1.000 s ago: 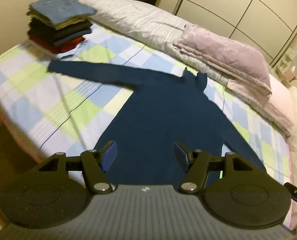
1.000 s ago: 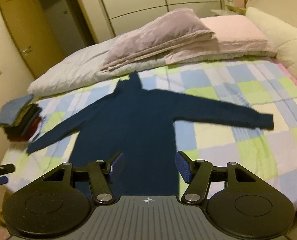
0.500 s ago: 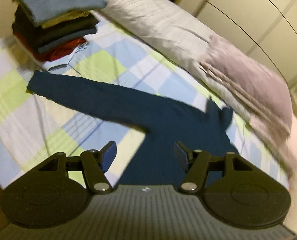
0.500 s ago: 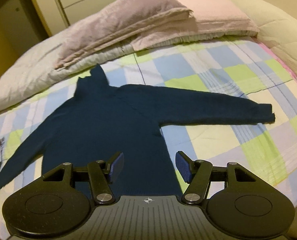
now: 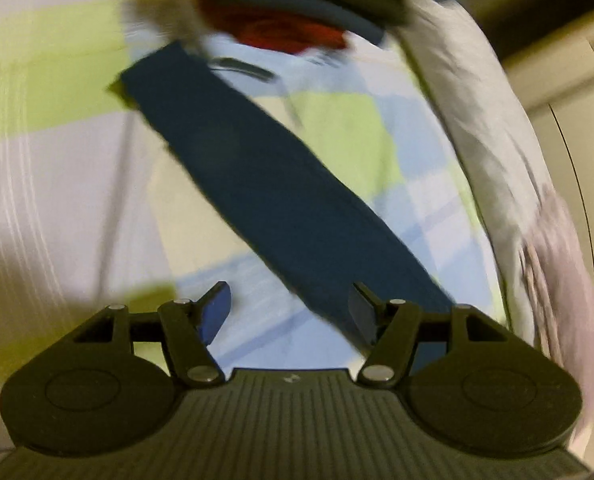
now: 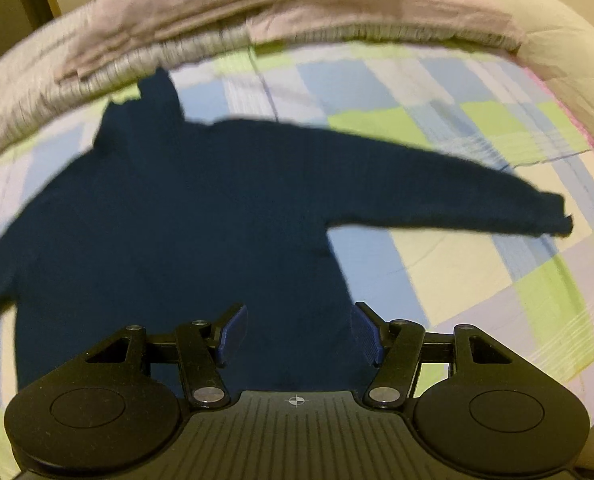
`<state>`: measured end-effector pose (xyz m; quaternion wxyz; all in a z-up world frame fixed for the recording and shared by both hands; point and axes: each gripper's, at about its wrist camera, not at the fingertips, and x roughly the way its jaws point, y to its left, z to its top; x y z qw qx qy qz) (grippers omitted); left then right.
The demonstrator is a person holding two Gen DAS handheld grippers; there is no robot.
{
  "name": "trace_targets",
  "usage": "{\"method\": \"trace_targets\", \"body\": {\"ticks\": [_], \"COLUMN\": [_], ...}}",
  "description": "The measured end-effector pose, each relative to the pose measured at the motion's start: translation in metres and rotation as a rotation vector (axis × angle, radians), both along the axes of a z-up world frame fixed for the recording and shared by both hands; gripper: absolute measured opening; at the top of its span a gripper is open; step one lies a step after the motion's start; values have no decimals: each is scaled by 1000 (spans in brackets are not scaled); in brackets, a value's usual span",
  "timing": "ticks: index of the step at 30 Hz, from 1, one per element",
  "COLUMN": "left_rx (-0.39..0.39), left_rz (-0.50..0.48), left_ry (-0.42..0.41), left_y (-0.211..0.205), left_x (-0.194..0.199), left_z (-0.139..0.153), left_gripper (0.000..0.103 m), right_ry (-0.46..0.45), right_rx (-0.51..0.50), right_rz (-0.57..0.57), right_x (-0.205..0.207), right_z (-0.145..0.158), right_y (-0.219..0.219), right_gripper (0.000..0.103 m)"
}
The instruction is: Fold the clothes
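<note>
A dark blue sweater (image 6: 185,208) lies flat on the checked bedspread (image 6: 477,272), both sleeves spread wide and its collar toward the pillows. My right gripper (image 6: 299,330) hangs open over the right side of the sweater's body, nothing between its blue pads. In the blurred left wrist view one sleeve (image 5: 273,192) runs diagonally from its cuff at the upper left down to the lower right. My left gripper (image 5: 289,312) is open just above the bed, with the sleeve passing beside and under its right finger (image 5: 363,312).
A stack of folded clothes (image 5: 297,4) sits just beyond the sleeve's cuff. Folded quilts and pillows (image 6: 225,12) line the far side of the bed. A cream padded headboard (image 6: 569,52) stands at the right. Checked sheet lies bare beside the right sleeve.
Both grippers have dropped toward the bed. The left one swung out along the left sleeve and rolled, so the sleeve now fills its view. The right one closed in on the sweater's body.
</note>
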<state>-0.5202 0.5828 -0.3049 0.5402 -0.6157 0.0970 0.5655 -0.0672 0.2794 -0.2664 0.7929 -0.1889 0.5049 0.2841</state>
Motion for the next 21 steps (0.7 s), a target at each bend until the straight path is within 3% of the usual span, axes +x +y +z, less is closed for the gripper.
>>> {"method": "trace_targets", "body": {"ticks": [6,9,14,15,17,19,21], "left_rx": [34,48,110,123,130,165,270], "left_rz": [161,182,171,166,167,177,117], "left_ry": [-33,-11,44,63,98,107,116], "left_y": [22,29,41,43,46,45,42], "left_x": [-32,-38,-33,-30,-25,-20,-1], "left_z": [-37,-50,-60,-61,-60,-52,-26], "left_gripper": [52,43,42,37,5,3,3], "right_ry": [7,16,30,32,37,40,29], "right_rx": [-69,-83,-88,-88,-93,-92,-91], "right_rz": [21,13,2,5,13,26,31], "right_x": [-3,1,9,10,12,16,23], "right_z": [-39,-56,-76,-79,-83,-84,-82], "right_y": [7,7,9,9,10,8,2], "right_gripper": [61,61,61,61,61,61,61]}}
